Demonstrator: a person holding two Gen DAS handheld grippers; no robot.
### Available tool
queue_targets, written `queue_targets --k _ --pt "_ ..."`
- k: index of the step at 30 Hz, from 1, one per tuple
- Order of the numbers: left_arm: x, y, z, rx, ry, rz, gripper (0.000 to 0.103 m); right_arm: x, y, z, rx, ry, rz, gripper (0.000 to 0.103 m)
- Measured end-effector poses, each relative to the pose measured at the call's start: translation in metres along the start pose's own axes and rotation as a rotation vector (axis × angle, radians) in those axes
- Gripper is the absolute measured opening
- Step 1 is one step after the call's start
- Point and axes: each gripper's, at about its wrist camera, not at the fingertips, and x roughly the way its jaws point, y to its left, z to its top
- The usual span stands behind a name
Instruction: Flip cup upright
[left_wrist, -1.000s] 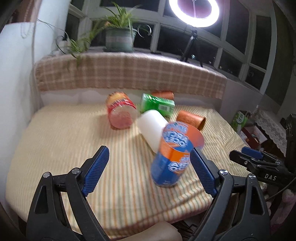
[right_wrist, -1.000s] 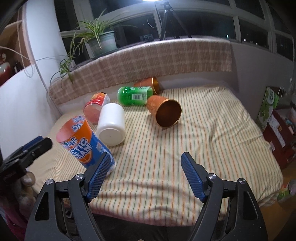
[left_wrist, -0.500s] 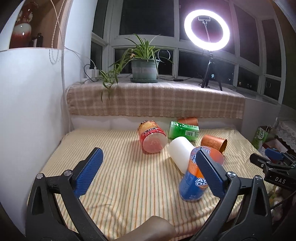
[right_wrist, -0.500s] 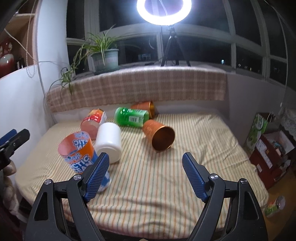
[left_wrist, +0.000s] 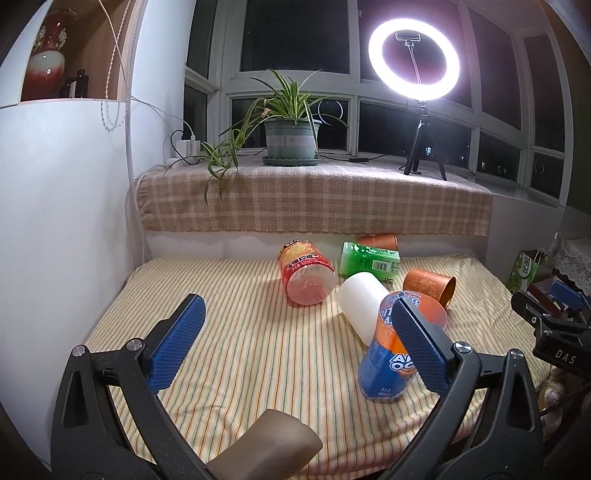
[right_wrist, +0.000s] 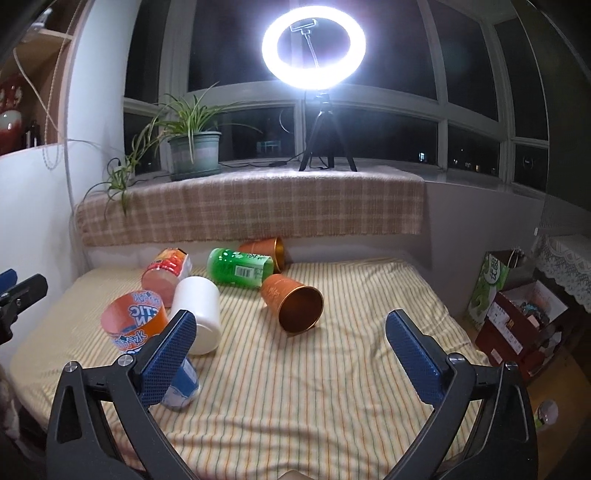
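An orange-and-blue cup (left_wrist: 388, 354) stands upright, mouth up, near the front of the striped bed; it also shows in the right wrist view (right_wrist: 144, 332). A white cup (left_wrist: 364, 301) (right_wrist: 197, 312), a red cup (left_wrist: 306, 271) (right_wrist: 166, 271), a green cup (left_wrist: 369, 260) (right_wrist: 238, 267) and two copper cups (left_wrist: 430, 284) (right_wrist: 293, 304) lie on their sides. My left gripper (left_wrist: 295, 341) is open and empty, its right finger in front of the orange-and-blue cup. My right gripper (right_wrist: 291, 356) is open and empty, its left finger in front of that cup.
The striped bed (left_wrist: 240, 332) meets a white wall on the left. A checked cloth covers the ledge (left_wrist: 314, 206) behind, with a potted plant (left_wrist: 291, 140) and a ring light (left_wrist: 413, 70). Boxes and bags (right_wrist: 517, 295) stand on the floor at the right.
Both grippers have drawn back and tilted up, so the cups look farther away. The orange-and-blue cup has settled from a tilt to standing.
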Motion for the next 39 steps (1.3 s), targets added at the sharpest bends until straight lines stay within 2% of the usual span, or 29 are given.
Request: queue_targets --k 39 --pt "0.0019 0.0067 0.0006 -0.02 -0.004 0.007 0.103 0.0068 0.001 -0.005 -0.003 0.025 -0.011 0.102"
